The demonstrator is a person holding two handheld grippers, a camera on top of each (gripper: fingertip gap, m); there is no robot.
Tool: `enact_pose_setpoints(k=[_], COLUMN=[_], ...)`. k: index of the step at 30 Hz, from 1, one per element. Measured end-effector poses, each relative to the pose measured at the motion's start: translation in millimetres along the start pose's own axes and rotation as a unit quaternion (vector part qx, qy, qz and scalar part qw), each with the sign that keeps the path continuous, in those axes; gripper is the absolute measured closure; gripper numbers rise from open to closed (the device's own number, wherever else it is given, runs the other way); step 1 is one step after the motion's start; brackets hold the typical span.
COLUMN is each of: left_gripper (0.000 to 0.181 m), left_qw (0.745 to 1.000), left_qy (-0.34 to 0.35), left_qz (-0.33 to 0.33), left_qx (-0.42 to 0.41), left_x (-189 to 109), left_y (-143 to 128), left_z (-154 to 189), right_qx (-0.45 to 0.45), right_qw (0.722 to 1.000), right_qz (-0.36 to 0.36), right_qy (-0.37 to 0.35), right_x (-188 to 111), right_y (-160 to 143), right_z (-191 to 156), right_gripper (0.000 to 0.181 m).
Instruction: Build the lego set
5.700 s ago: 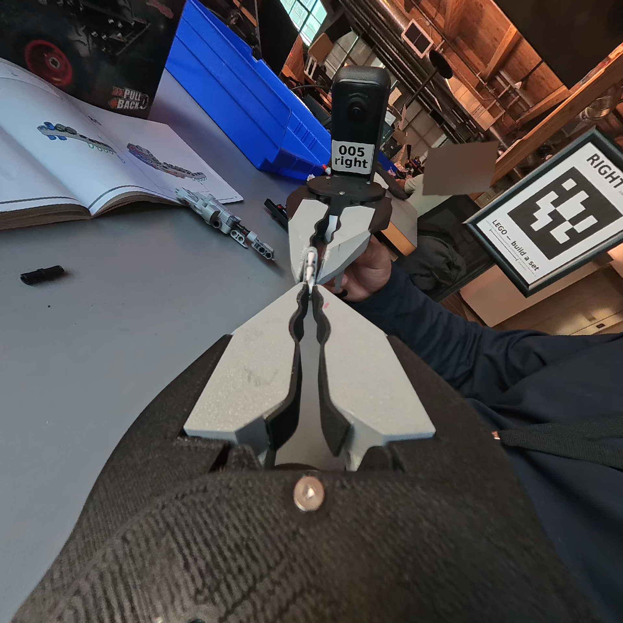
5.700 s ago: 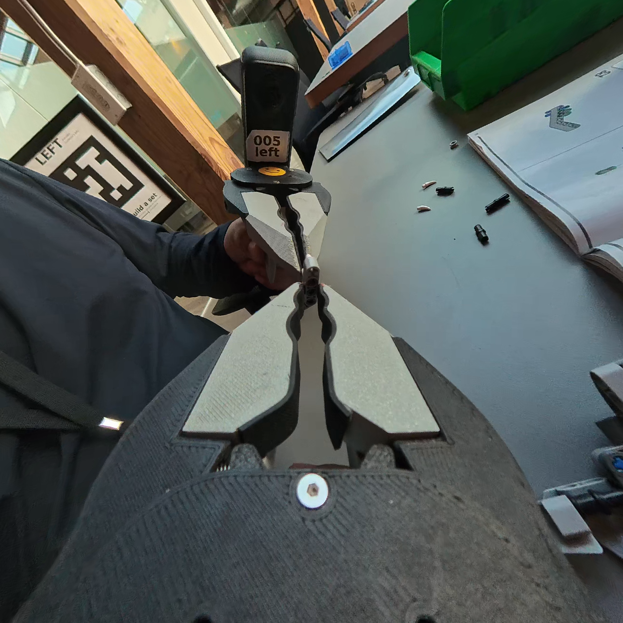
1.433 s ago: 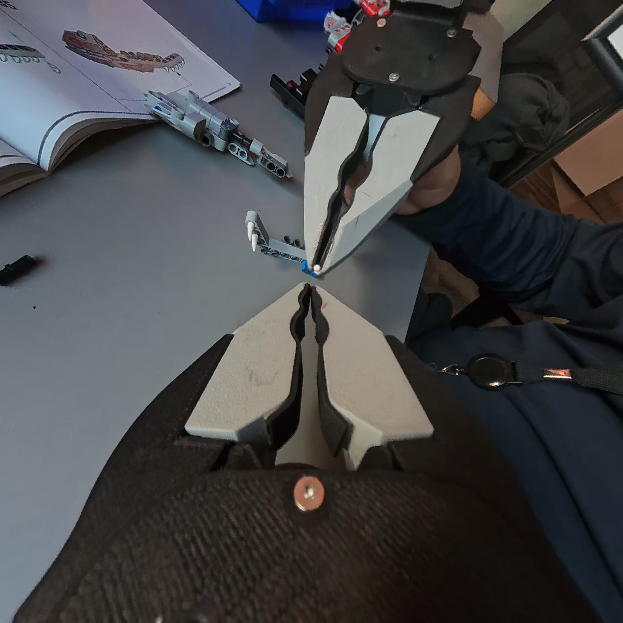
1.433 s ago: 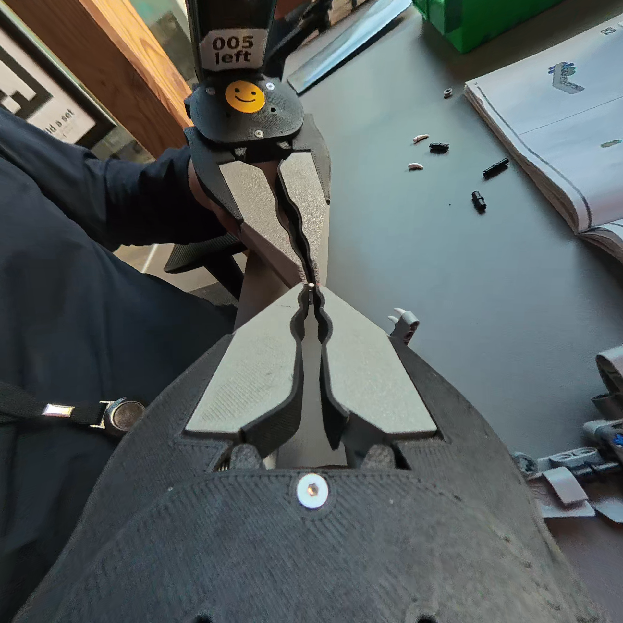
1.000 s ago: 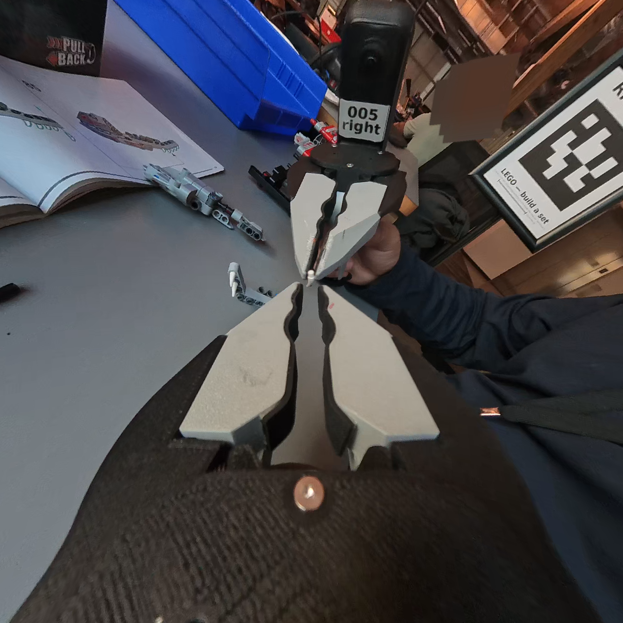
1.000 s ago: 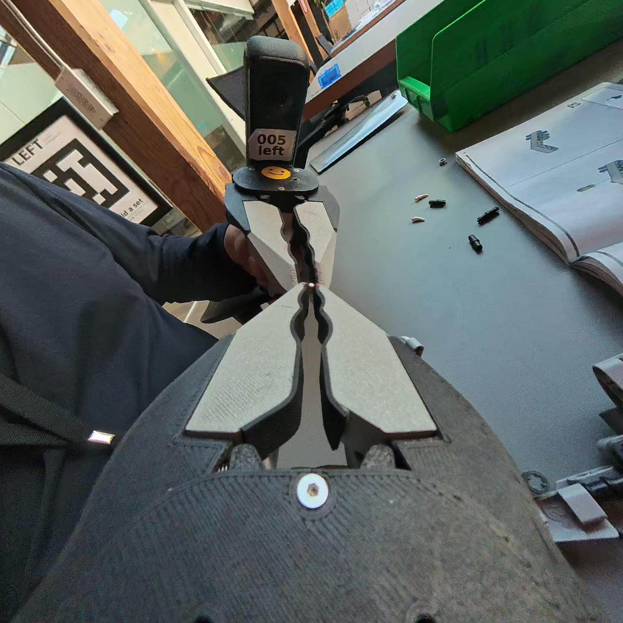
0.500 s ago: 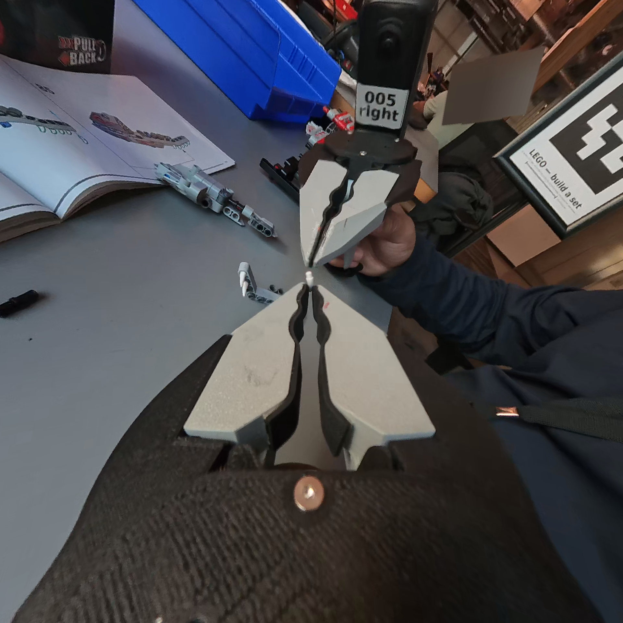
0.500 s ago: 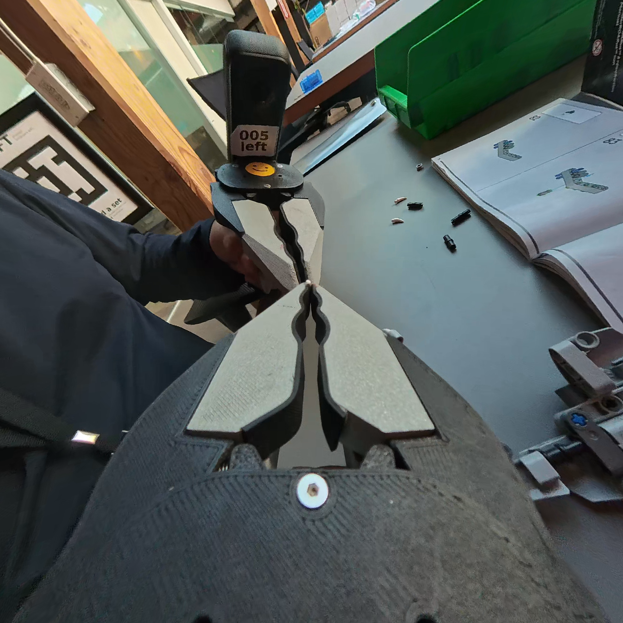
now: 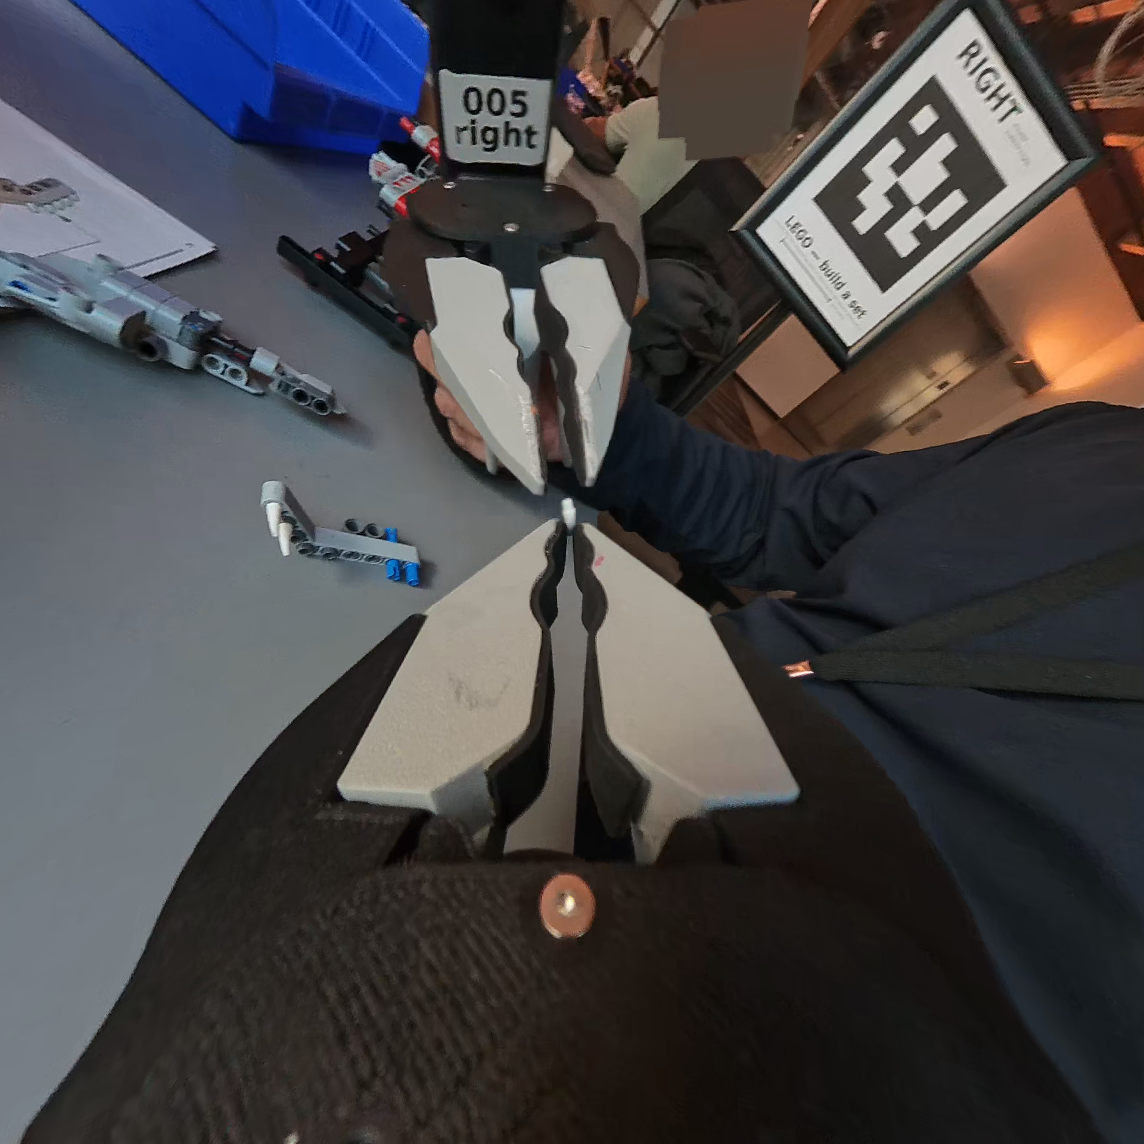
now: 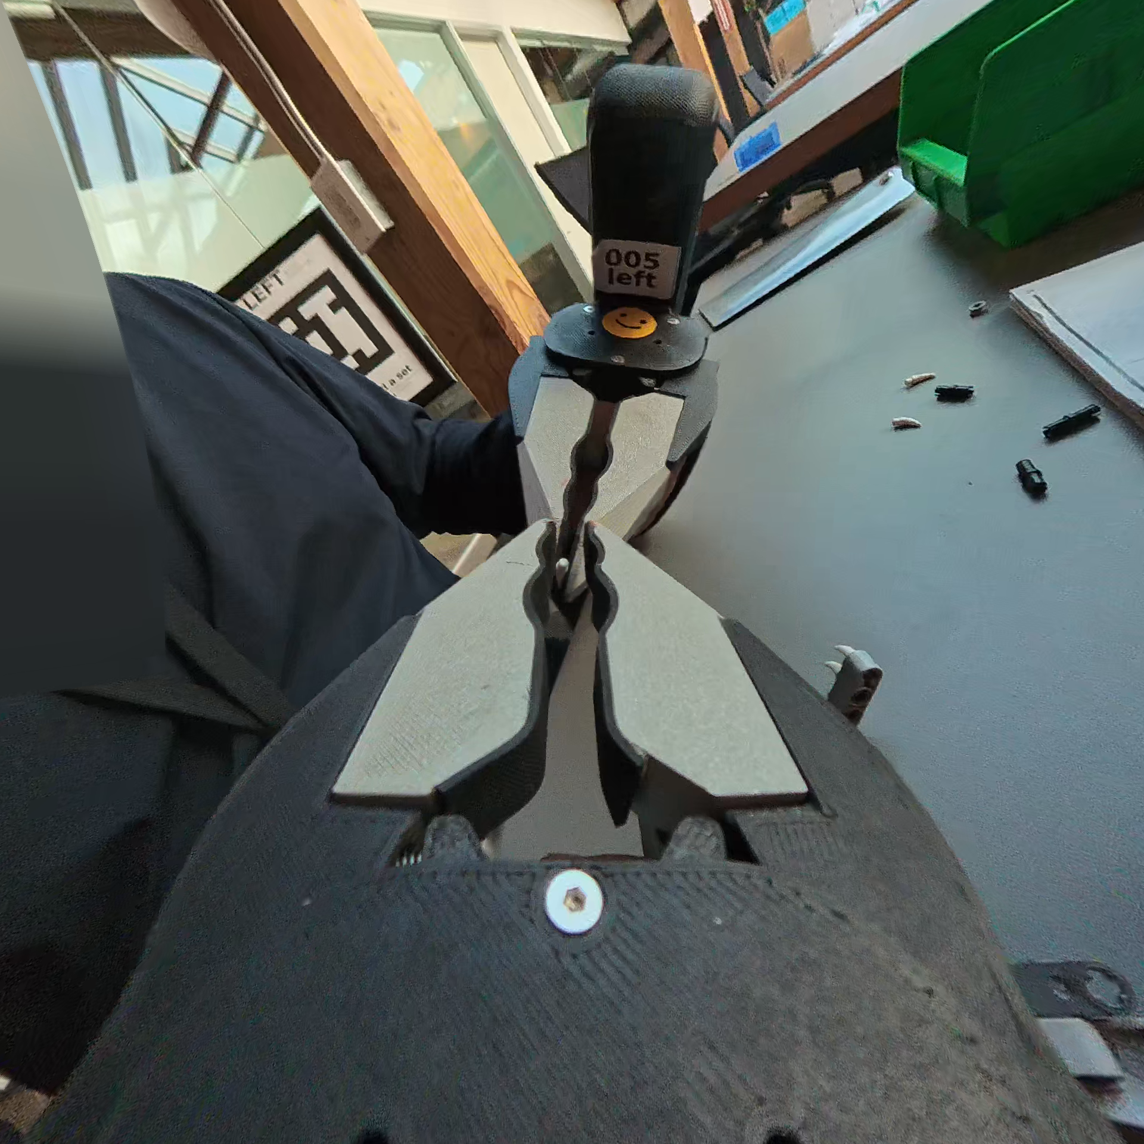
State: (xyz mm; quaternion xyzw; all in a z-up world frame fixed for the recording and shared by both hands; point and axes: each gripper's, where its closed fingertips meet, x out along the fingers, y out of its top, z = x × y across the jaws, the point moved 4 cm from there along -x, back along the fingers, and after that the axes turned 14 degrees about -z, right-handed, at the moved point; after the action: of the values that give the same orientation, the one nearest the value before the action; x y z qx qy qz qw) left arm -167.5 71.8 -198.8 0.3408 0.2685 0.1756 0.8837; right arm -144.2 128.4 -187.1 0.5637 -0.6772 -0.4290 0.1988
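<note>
Build status: partly complete, judged from the parts on the table (image 9: 124, 619).

Left gripper (image 9: 566, 532), centre of the left wrist view: fingers closed on a small white tooth piece (image 9: 567, 511), its tip projecting beyond the fingertips. Right gripper (image 9: 560, 480), just above it in the same view: fingers slightly parted, nothing seen between them, tips near the tooth but not touching.

Completed, as far as visible:
- One long grey subassembly (image 9: 124, 316) at upper left, beside the open instruction booklet (image 9: 93, 216).
- One small grey angled beam (image 9: 334, 538) at left centre, fitted with two white teeth and blue pins.
- One black beam assembly (image 9: 346, 278) partly hidden behind the right gripper.

Remaining, judged: held tooth still to be fitted; loose parts unplaced; no finished model in view.

Loose parts count, right wrist view, upper right of frame:
- Two pale teeth (image 10: 906, 423).
- Three black pins (image 10: 1071, 421).
- One small dark ring (image 10: 977, 307) near the booklet edge.

Bins: one blue bin (image 9: 278, 68), upper left of the left wrist view; one green bin (image 10: 1021, 117), upper right of the right wrist view. Further red-and-white pieces behind the right gripper: count not determinable.
</note>
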Motion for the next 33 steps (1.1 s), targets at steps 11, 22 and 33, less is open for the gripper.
enact_pose_setpoints(k=[11,22,33], left_gripper=[0.181,0.181,0.171], left_qw=[0.999,0.998,0.997], left_qy=[-0.046,-0.061,0.044], left_qz=[0.0,0.004,0.059], left_qx=[0.004,-0.003,-0.029], left_x=[-1,-1,-16], left_y=[0,0,5], left_z=[6,8,-16], right_qx=[-0.004,-0.022,0.033], right_qw=[0.999,0.999,0.998], right_qz=[-0.017,-0.03,0.009], right_qy=[0.041,0.024,-0.056], right_x=[3,6,-8], right_y=[-5,-6,-3], right_z=[-9,-10,16], right_gripper=[0.18,0.181,0.181])
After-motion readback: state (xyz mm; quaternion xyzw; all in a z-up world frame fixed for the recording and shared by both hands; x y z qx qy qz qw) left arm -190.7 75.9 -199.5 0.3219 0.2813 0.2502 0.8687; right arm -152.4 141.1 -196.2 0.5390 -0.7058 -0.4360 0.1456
